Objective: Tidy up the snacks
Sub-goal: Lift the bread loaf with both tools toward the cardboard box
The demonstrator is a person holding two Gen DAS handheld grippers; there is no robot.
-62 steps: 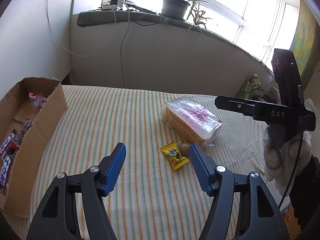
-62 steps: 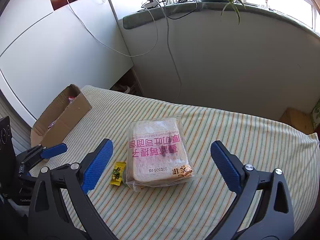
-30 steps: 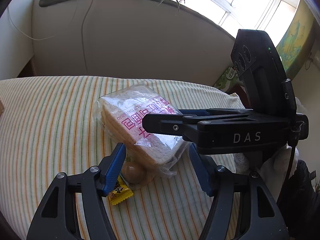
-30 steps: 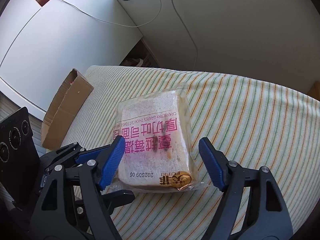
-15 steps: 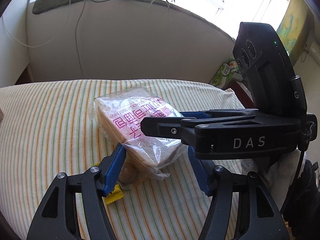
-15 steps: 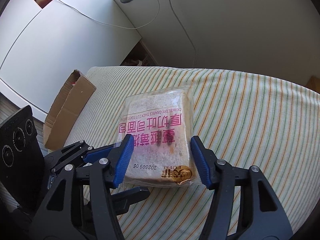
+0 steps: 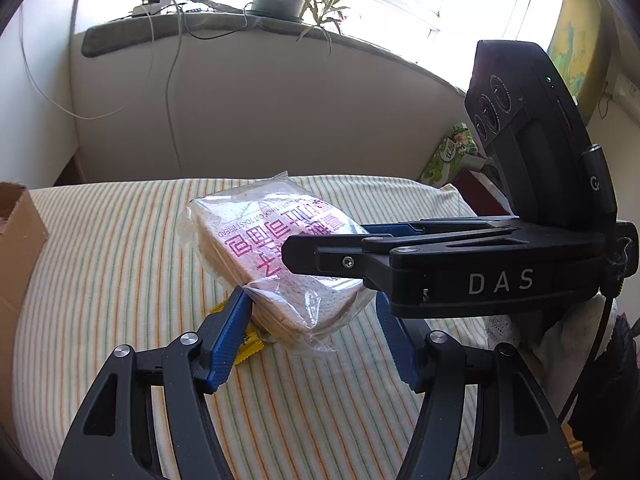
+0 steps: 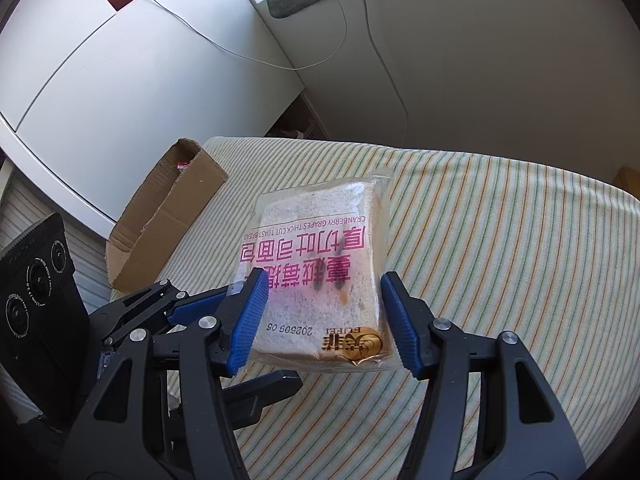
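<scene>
A clear bag of sliced toast bread (image 8: 320,276) with pink print is held by my right gripper (image 8: 322,316), whose blue pads press its two sides; it is lifted off the striped cloth. In the left wrist view the bread (image 7: 276,260) tilts up between the right gripper's black body (image 7: 460,268) and my left gripper (image 7: 312,332). My left gripper is open around the bread's near end, its jaws apart. A yellow candy (image 7: 248,344) lies on the cloth under the bread, partly hidden by my left finger.
An open cardboard box (image 8: 168,216) with some snacks stands at the left end of the striped table (image 8: 500,240); its corner shows in the left wrist view (image 7: 16,240). A green package (image 7: 448,156) sits beyond the table's right end. A wall and windowsill lie behind.
My right gripper closed on the bread and lifted it off the cloth. My left gripper moved in under the bread's near end, covering most of the yellow candy.
</scene>
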